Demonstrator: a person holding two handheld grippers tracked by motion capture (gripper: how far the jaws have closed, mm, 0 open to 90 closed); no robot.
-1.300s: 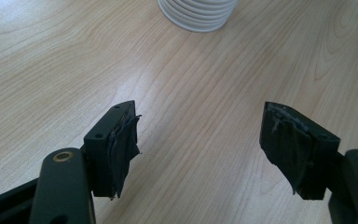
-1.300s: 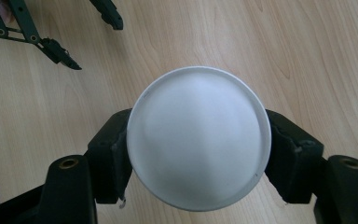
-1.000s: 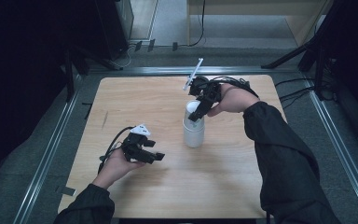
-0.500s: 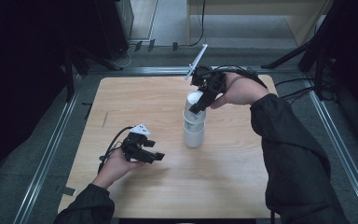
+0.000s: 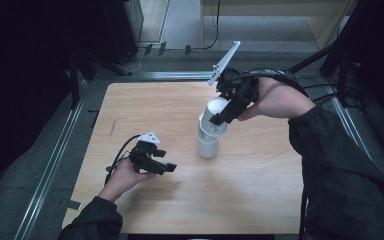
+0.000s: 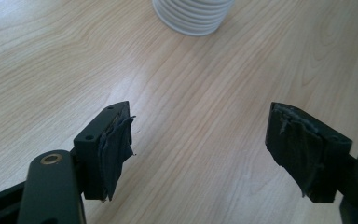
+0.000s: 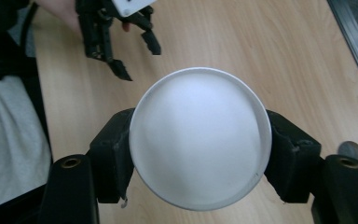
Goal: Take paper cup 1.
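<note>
A stack of upside-down white paper cups (image 5: 208, 145) stands near the middle of the wooden table (image 5: 280, 190). My right gripper (image 5: 219, 118) is shut on the top cup (image 5: 214, 111), which is tilted and partly raised off the stack. In the right gripper view the cup's round base (image 7: 200, 137) sits between both jaws, with my right gripper (image 7: 199, 158) pressed on its sides. My left gripper (image 5: 163, 167) rests low at the front left, open with nothing in it. Seen from the left gripper view, my left gripper (image 6: 200, 149) points at the stack's ribbed bottom rims (image 6: 193, 16).
Metal rails (image 5: 50, 165) border the table on the left and right. Cables (image 5: 280, 75) trail behind the right hand. A small round grey disc (image 7: 351, 150) lies on the wood near the right jaw. Bare wood lies in front of the stack.
The right gripper has risen and swung back with the top cup, pulling it up off the stack. The left hand and gripper have stayed put.
</note>
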